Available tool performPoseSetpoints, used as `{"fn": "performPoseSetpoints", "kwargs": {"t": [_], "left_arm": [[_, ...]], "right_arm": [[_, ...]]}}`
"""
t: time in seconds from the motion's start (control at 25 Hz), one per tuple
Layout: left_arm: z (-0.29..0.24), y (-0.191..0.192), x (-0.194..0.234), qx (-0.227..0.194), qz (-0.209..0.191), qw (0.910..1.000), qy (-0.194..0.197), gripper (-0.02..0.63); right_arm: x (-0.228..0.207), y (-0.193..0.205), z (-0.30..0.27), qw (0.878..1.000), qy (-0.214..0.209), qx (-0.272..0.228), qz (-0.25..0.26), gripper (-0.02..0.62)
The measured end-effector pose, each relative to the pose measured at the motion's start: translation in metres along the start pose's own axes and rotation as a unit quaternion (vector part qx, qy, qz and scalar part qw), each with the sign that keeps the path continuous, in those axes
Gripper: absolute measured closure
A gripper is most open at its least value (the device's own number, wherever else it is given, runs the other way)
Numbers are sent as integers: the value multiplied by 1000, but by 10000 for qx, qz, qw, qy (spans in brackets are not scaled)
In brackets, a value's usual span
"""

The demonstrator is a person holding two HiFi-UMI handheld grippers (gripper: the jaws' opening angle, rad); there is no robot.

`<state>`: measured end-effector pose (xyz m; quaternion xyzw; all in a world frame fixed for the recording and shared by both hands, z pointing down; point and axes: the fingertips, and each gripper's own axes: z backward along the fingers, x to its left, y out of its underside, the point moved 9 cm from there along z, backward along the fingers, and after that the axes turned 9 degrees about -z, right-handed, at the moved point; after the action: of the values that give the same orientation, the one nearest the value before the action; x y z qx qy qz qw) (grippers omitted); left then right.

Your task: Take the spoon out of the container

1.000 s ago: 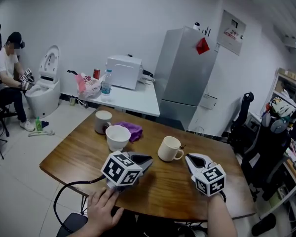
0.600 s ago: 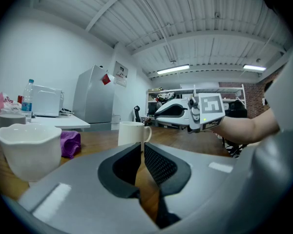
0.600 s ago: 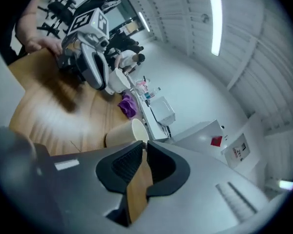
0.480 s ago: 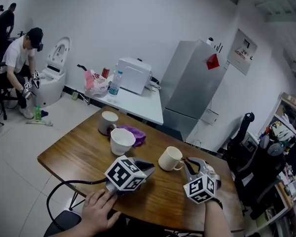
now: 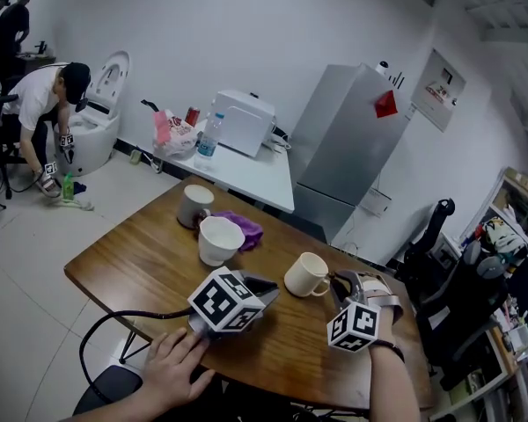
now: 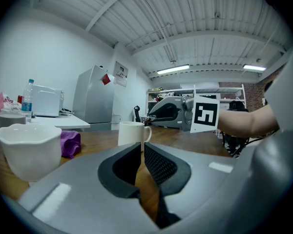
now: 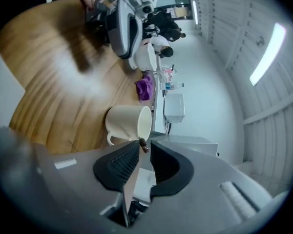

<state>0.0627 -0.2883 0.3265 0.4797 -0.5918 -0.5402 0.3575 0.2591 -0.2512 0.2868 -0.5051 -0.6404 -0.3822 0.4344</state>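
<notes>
Since a second ago my right gripper (image 5: 341, 281) has turned and come in toward the cream mug (image 5: 306, 275); its tips are now just beside the rim. I judge this is the approach to the spoon, not yet the grasp. In the right gripper view the small brown end of the spoon (image 7: 143, 144) sticks out over the mug's rim, between the tips. The jaws stand narrowly apart, and I do not see them pressing it. The left gripper (image 5: 266, 285) has stayed low on the table (image 5: 141, 262), jaws together and empty, pointing toward the mug
</notes>
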Motion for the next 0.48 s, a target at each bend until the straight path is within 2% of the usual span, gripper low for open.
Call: {"fn": "performPoseSetpoints", "kwargs": {"t": [0.24, 0.4, 0.48], "left_arm": [[-1, -1, -2, 13, 15, 10000, -2, 583], [0, -1, -1, 8, 3, 10000, 10, 583], [1, 0, -1, 13, 10, 10000, 6, 583]], "right_arm": [[5, -3, -5, 9971, 2, 289, 707, 517], [11, -3, -9, 9944, 62, 446, 955, 518], [11, -3, -10, 9932, 204, 488, 1041, 541]]}}
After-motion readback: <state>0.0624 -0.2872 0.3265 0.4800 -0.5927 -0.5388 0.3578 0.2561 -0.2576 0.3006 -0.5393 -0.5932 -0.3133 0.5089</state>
